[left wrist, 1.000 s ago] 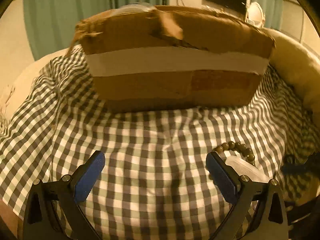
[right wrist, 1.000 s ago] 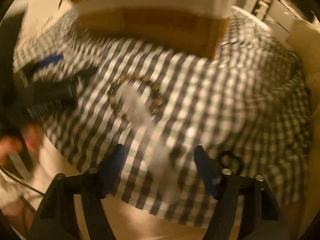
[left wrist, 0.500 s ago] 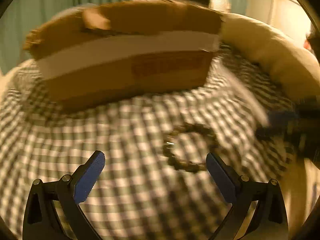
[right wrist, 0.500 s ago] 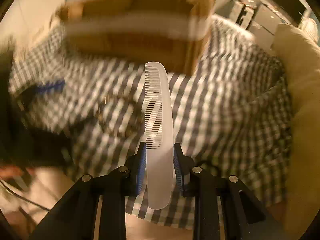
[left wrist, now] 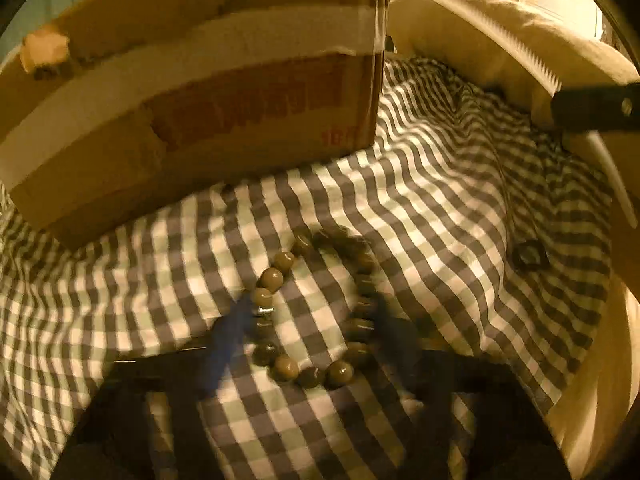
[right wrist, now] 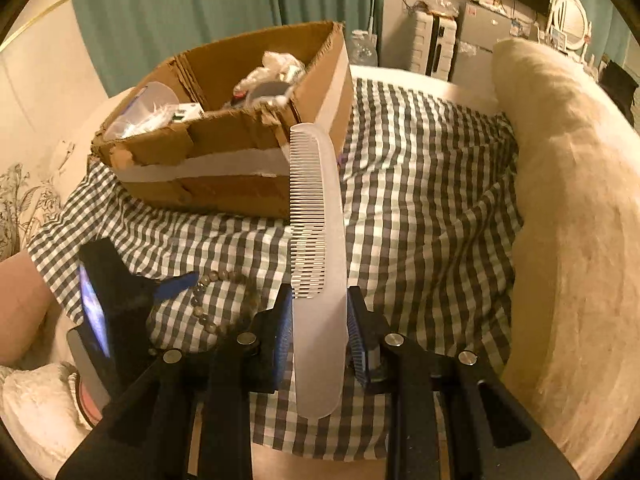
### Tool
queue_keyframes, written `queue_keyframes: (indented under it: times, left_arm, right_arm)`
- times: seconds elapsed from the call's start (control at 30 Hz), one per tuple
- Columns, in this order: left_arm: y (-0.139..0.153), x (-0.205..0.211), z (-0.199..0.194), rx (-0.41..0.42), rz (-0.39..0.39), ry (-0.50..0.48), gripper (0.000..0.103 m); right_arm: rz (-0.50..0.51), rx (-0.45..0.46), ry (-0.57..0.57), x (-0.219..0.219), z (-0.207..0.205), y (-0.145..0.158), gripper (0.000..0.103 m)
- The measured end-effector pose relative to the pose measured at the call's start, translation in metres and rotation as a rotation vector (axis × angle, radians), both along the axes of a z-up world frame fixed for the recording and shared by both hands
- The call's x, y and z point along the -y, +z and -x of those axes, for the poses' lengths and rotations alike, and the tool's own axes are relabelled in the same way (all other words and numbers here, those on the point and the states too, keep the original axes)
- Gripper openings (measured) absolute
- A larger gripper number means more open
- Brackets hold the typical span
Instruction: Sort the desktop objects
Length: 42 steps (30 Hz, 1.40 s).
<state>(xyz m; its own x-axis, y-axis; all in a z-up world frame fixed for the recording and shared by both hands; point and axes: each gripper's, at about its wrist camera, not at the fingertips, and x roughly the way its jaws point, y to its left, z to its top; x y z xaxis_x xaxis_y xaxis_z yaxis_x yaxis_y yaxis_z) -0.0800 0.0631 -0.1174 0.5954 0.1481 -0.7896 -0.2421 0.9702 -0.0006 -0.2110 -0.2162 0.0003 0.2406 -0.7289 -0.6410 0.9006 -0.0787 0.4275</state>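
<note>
A bracelet of brown beads (left wrist: 276, 276) lies on the checked cloth (left wrist: 420, 200). My left gripper (left wrist: 310, 334) is down over it. Its blurred blue fingers (left wrist: 228, 336) are closing and press the ring from both sides. The right wrist view shows the same bracelet (right wrist: 200, 304) low on the left. My right gripper (right wrist: 320, 328) is shut on a white comb (right wrist: 320, 220) and holds it upright above the cloth, teeth to the left. In the left wrist view the comb (left wrist: 516, 44) crosses the top right corner. An open cardboard box (right wrist: 224, 148) with several items inside stands behind.
The box (left wrist: 200, 100) fills the back left of the cloth. A cream cushion (right wrist: 580, 200) curves along the right side. A small dark object (left wrist: 530, 256) lies on the cloth to the right. A person's arm (right wrist: 20, 300) shows at the left edge.
The left gripper swung right and down over the bracelet and its wide jaws came in around it. The right gripper shut on the comb and lifted it off the cloth.
</note>
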Motion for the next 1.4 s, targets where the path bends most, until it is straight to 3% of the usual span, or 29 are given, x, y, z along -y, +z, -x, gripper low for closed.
queue_keyframes:
  times: [0.03, 0.2, 0.23, 0.27, 0.43, 0.53, 0.63, 0.7, 0.77, 0.87, 0.93, 1.0, 1.03, 1.4]
  left_arm:
    - [0.004, -0.001, -0.001, 0.002, 0.018, -0.005, 0.024]
    - [0.015, -0.006, 0.007, 0.022, 0.045, 0.005, 0.023]
    - [0.019, -0.007, 0.009, 0.032, 0.045, 0.008, 0.017]
    - [0.024, -0.009, 0.013, 0.045, 0.049, 0.013, 0.002]
    - [0.061, -0.011, 0.030, 0.128, 0.083, 0.029, 0.002]
    - [0.073, -0.009, 0.031, 0.109, 0.089, 0.024, 0.002]
    - [0.070, -0.007, 0.032, 0.081, 0.075, 0.027, 0.007]
    - [0.059, -0.007, 0.031, 0.037, 0.070, 0.033, 0.024]
    - [0.044, -0.007, 0.027, -0.004, 0.060, 0.045, 0.054]
    - [0.023, -0.013, 0.022, -0.024, 0.041, 0.084, 0.056]
    - [0.009, -0.020, 0.016, -0.043, 0.083, 0.095, 0.055]
    - [0.004, -0.018, 0.016, -0.003, 0.055, 0.086, 0.036]
    - [0.004, -0.017, 0.016, 0.008, 0.048, 0.073, 0.012]
    - [0.067, -0.025, 0.043, 0.189, 0.103, 0.108, 0.011]
  right_arm:
    - [0.000, 0.004, -0.002, 0.000, 0.000, -0.001, 0.026]
    - [0.017, 0.014, 0.001, -0.007, 0.000, 0.003, 0.026]
    - [0.024, 0.018, -0.005, -0.009, 0.001, 0.003, 0.026]
    - [0.028, 0.022, -0.008, -0.011, 0.002, 0.004, 0.026]
    - [0.065, 0.042, -0.021, -0.029, 0.004, 0.010, 0.026]
    - [0.094, 0.066, -0.022, -0.043, 0.002, 0.015, 0.026]
    - [0.112, 0.082, -0.032, -0.053, 0.002, 0.017, 0.026]
    - [0.118, 0.086, -0.032, -0.055, 0.001, 0.017, 0.026]
    - [0.118, 0.082, -0.032, -0.055, 0.000, 0.016, 0.026]
    - [0.113, 0.076, -0.026, -0.049, -0.002, 0.014, 0.026]
    - [0.107, 0.075, -0.012, -0.044, -0.005, 0.011, 0.026]
    - [0.099, 0.069, 0.000, -0.039, -0.008, 0.009, 0.026]
    - [0.095, 0.066, 0.005, -0.036, -0.009, 0.008, 0.026]
    - [0.117, 0.071, 0.014, -0.038, -0.014, 0.016, 0.026]
